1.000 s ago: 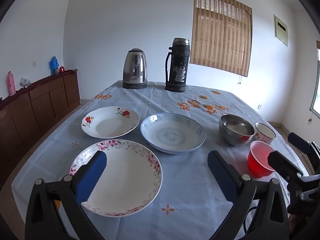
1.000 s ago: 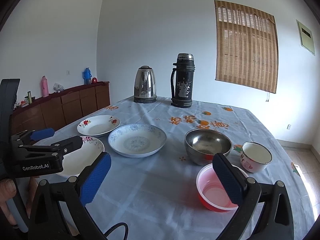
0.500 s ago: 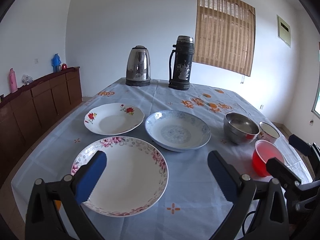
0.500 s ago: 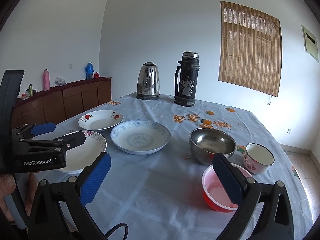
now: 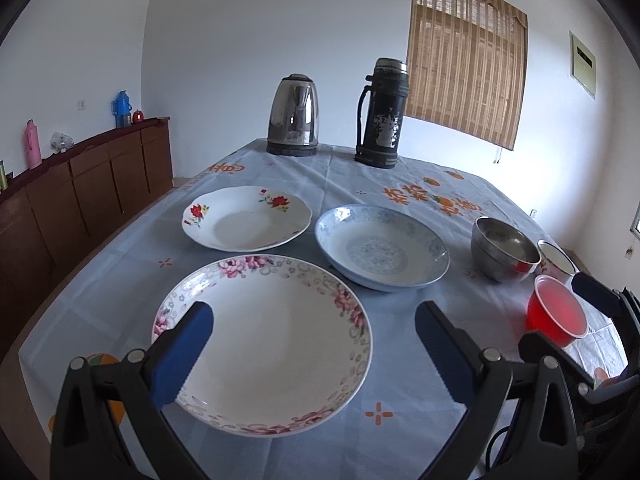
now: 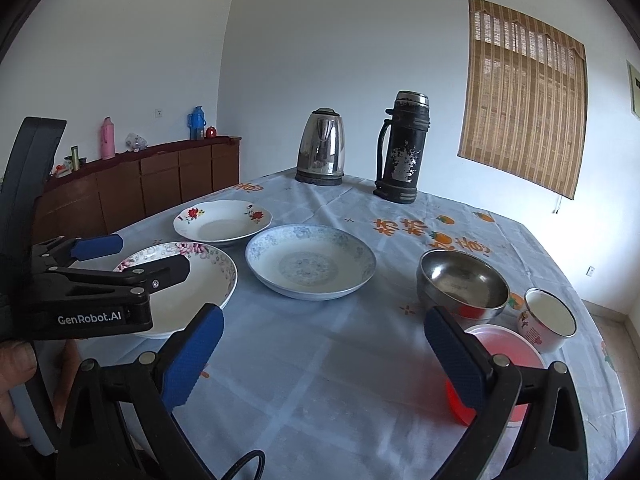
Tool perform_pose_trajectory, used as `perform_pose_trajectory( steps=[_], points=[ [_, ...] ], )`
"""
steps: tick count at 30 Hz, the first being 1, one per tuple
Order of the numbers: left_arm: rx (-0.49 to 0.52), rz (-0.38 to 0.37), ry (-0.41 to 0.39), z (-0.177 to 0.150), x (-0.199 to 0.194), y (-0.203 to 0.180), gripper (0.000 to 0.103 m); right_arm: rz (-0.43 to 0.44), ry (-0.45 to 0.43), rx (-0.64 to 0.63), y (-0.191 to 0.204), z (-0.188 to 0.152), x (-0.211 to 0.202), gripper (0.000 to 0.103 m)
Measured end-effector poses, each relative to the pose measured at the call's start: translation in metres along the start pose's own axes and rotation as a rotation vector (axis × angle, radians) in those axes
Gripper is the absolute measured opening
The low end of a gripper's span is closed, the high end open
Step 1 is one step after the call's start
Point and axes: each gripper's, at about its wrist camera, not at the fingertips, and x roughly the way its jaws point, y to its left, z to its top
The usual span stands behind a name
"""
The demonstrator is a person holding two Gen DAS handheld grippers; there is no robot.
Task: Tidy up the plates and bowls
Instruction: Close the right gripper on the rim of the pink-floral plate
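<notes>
A white plate with a pink floral rim [image 5: 264,344] lies nearest, under my open left gripper [image 5: 314,344], whose left pad hangs over its near-left edge. Behind it sit a white plate with red flowers [image 5: 246,218] and a blue-patterned plate [image 5: 382,248]. At the right stand a steel bowl [image 5: 502,248], a white enamel cup [image 5: 556,258] and a red plastic bowl [image 5: 558,316]. My right gripper [image 6: 324,350] is open above the tablecloth, its right finger in front of the red bowl [image 6: 506,354]. The left gripper [image 6: 132,258] shows there over the pink-rimmed plate [image 6: 200,280].
A steel kettle [image 5: 294,116] and a dark thermos flask [image 5: 382,114] stand at the table's far end. A brown sideboard [image 5: 80,188] with bottles runs along the left wall. A hand [image 6: 16,376] holds the left gripper. The blue tablecloth [image 5: 400,360] covers the table.
Both grippers have risen and tilted up slightly, so the dishes sit a little lower and nearer in view. Their jaws stay open; nothing on the table has moved.
</notes>
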Motion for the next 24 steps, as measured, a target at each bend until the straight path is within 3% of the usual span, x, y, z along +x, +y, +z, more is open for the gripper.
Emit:
perform_pose_trajectory(
  steps=[5,9,11,17,24],
  points=[
    [-0.060,0.063,0.017,-0.001,0.007,0.027,0.101,0.062,0.040,-0.016,0.014,0.003,0.025,0.081],
    [-0.091,0.105,0.019,-0.002,0.009,0.051,0.096,0.122,0.071,-0.026,0.025,0.004,0.046,0.075],
    [-0.101,0.120,0.028,-0.004,0.010,0.059,0.090,0.150,0.088,-0.029,0.030,0.006,0.055,0.063],
    [-0.133,0.136,0.075,-0.010,0.023,0.079,0.067,0.245,0.153,-0.067,0.049,0.016,0.087,0.051],
    [-0.187,0.158,0.122,-0.016,0.036,0.100,0.053,0.334,0.252,-0.118,0.065,0.022,0.118,0.036]
  ],
)
